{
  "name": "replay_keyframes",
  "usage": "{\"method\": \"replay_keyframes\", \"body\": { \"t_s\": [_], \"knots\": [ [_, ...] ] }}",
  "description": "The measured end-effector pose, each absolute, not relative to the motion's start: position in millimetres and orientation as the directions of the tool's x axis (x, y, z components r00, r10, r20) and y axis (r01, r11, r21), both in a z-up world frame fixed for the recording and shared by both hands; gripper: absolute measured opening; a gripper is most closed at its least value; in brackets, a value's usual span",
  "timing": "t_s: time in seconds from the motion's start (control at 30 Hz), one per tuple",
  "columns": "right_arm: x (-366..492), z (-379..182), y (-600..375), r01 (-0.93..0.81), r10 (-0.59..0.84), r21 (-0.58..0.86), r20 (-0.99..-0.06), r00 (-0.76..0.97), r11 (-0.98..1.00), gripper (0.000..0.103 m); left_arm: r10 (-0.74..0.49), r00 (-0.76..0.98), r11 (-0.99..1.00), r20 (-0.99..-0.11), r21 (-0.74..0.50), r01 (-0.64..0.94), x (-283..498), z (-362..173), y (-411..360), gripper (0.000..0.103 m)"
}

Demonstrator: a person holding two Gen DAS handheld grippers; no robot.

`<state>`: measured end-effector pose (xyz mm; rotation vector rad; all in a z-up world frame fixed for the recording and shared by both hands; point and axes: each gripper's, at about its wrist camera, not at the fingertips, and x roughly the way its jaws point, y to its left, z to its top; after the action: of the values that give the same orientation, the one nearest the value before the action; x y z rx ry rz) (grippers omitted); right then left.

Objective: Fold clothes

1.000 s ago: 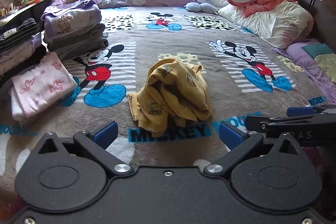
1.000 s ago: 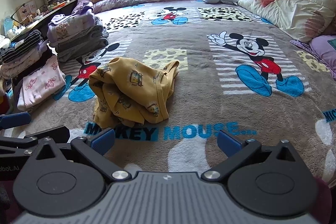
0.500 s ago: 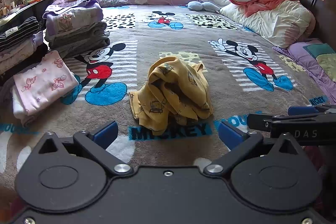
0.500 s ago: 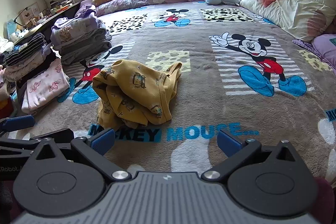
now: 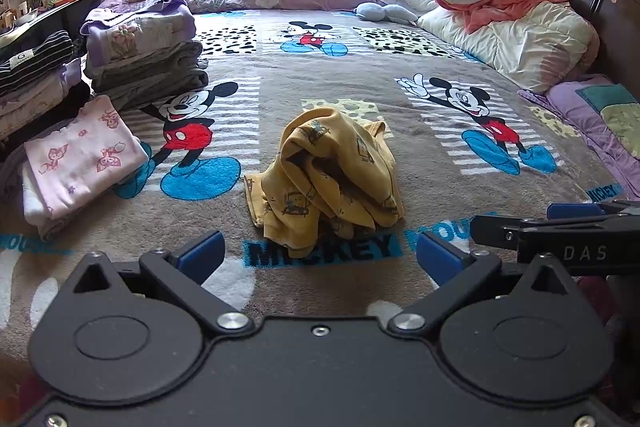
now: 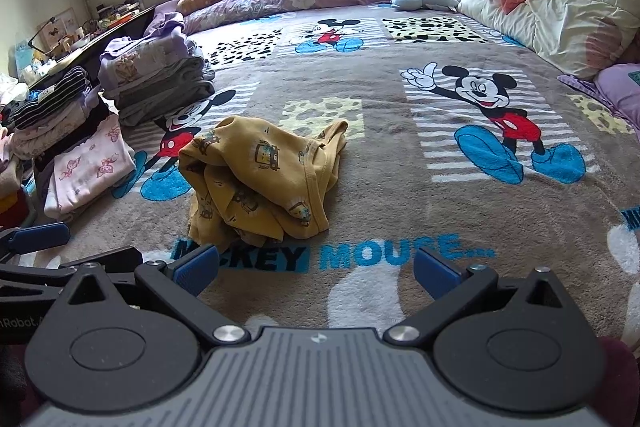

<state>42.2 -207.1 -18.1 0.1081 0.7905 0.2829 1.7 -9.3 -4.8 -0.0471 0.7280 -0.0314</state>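
Jaws apart on two grippers, left gripper (image 5: 320,259), right gripper (image 6: 316,273), one crumpled yellow garment (image 5: 326,179)

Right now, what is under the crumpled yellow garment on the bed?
The yellow garment lies bunched on the brown Mickey Mouse blanket, its near edge overlapping the "MICKEY" lettering. Whether anything else lies beneath the heap is hidden by its folds.

Crumpled yellow cartoon-print garment (image 5: 326,179) (image 6: 260,179), heaped mid-bed on the Mickey blanket (image 5: 400,99).
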Motion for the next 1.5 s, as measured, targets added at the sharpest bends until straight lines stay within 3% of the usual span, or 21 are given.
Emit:
{"method": "replay_keyframes", "body": {
  "t_s": [0.63,1.03,1.1,1.2,1.5],
  "knots": [
    [44,-20,-208,-0.223,0.309,0.214,-0.676,0.669,0.951,0.103,-0.036,0.75,0.999,-0.66,-0.048,0.006,8,-7,-8,0.103],
    [62,-24,-228,-0.276,0.358,0.228,-0.591,0.723,0.934,0.103,-0.056,0.785,0.998,-0.617,-0.006,0.066,19,-7,-12,0.103],
    [66,-26,-231,-0.295,0.365,0.215,-0.584,0.725,0.931,0.103,-0.046,0.808,0.997,-0.588,0.027,0.077,20,-10,-14,0.103],
    [74,-30,-232,-0.315,0.37,0.2,-0.592,0.716,0.928,0.103,-0.049,0.785,0.989,-0.617,0.081,0.125,28,-14,-21,0.103],
    [104,-51,-239,-0.344,0.441,0.278,-0.621,0.648,0.897,0.103,-0.049,0.796,0.957,-0.603,0.2,0.211,38,-30,-41,0.103]
  ]
}}
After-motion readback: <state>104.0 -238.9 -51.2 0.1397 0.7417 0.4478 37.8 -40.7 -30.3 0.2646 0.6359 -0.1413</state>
